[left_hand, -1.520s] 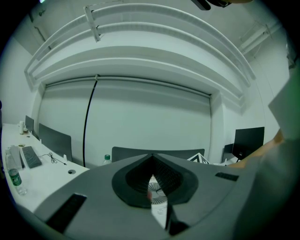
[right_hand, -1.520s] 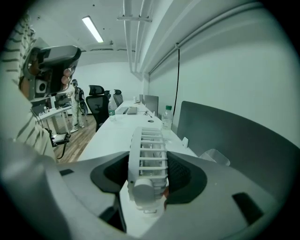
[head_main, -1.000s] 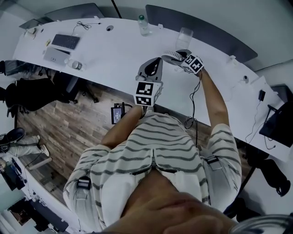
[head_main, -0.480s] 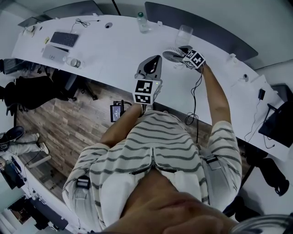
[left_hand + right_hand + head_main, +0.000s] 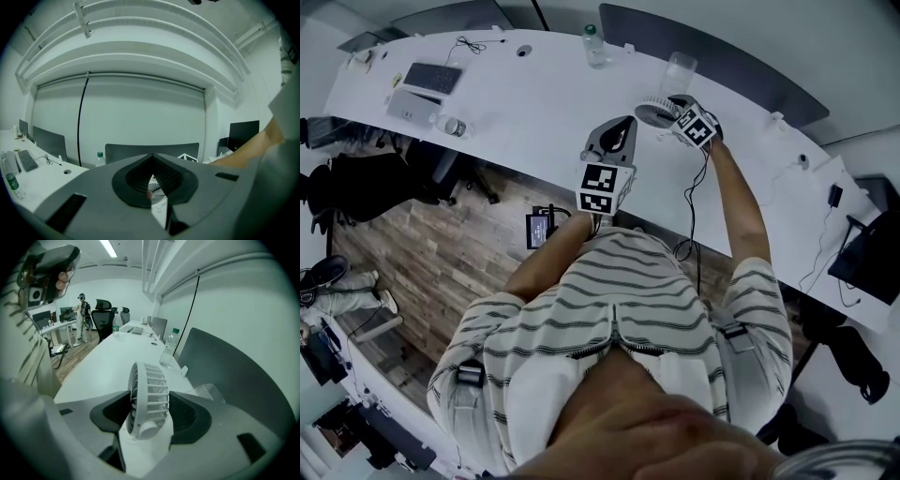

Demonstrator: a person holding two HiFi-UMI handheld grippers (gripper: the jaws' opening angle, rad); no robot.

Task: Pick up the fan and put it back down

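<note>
Right gripper view shows the right tongs (image 5: 150, 412) gripping the white fan (image 5: 148, 383), one pad on each face of its round cage, so the grasp is made and, I judge, the putting down is left to do. The left tongs (image 5: 152, 187) are closed on nothing. The fan's foot is hidden below the tongs, so I cannot tell whether it hangs lifted or touches the worktop (image 5: 105, 366).

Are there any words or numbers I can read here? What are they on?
No text can be read.
Bottle label: too small to read.
Keyboard keys: too small.
Fan: no print shows.
Cubes on left gripper and right gripper: black-and-white squares, no letters.
</note>
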